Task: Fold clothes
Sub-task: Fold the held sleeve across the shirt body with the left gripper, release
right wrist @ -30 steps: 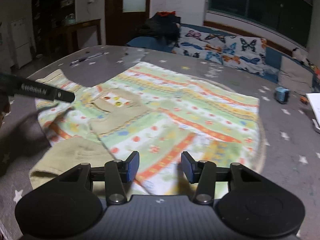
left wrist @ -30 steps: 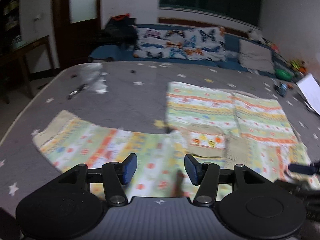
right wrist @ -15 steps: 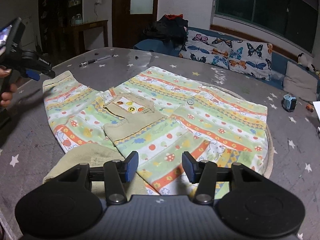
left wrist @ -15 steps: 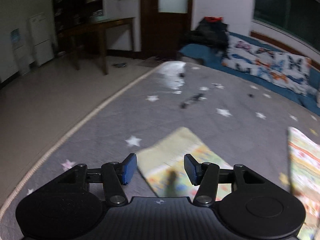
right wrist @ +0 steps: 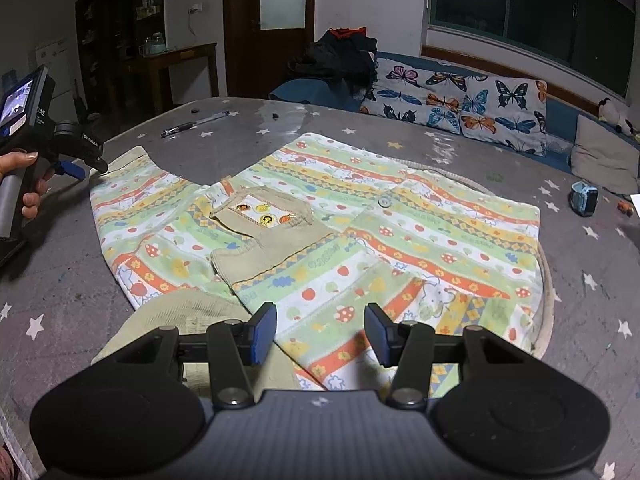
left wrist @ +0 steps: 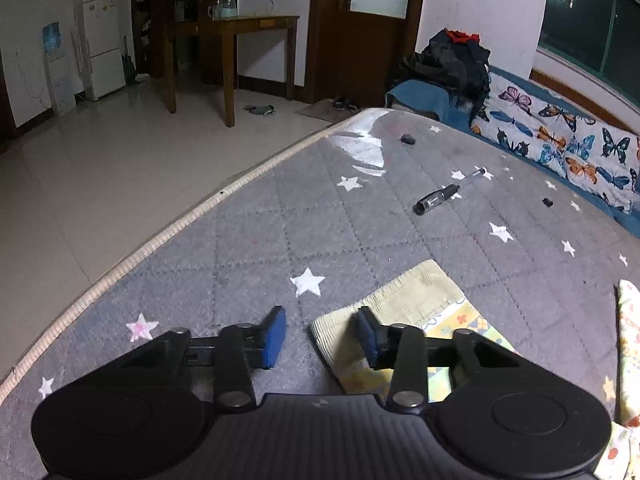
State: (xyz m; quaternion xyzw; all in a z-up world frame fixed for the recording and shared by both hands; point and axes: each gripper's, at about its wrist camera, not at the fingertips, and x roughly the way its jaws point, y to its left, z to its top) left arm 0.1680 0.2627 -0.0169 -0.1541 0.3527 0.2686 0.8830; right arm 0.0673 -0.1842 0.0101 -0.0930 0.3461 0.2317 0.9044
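A child's patterned top [right wrist: 360, 232] with green, orange and yellow stripes lies flat on the grey star-print mattress [right wrist: 240, 148]. Its left sleeve ends in a beige ribbed cuff [left wrist: 404, 300]. My left gripper [left wrist: 322, 336] is open, low over the mattress, its jaws either side of the cuff's near corner. It also shows in the right wrist view [right wrist: 80, 164] at the sleeve end. My right gripper [right wrist: 320, 332] is open above the top's near hem, beside the other beige cuff [right wrist: 188, 316].
A pen [left wrist: 448, 192] and two small dark bits lie on the mattress beyond the sleeve. The mattress edge [left wrist: 168, 236] drops to tiled floor on the left. Butterfly pillows [right wrist: 460, 100], a dark bag [right wrist: 340, 56] and a blue watch [right wrist: 584, 198] sit at the far side.
My left gripper has swung left from over the top's middle to the end of the left sleeve and come down onto the cuff. My right gripper has stayed over the near hem.
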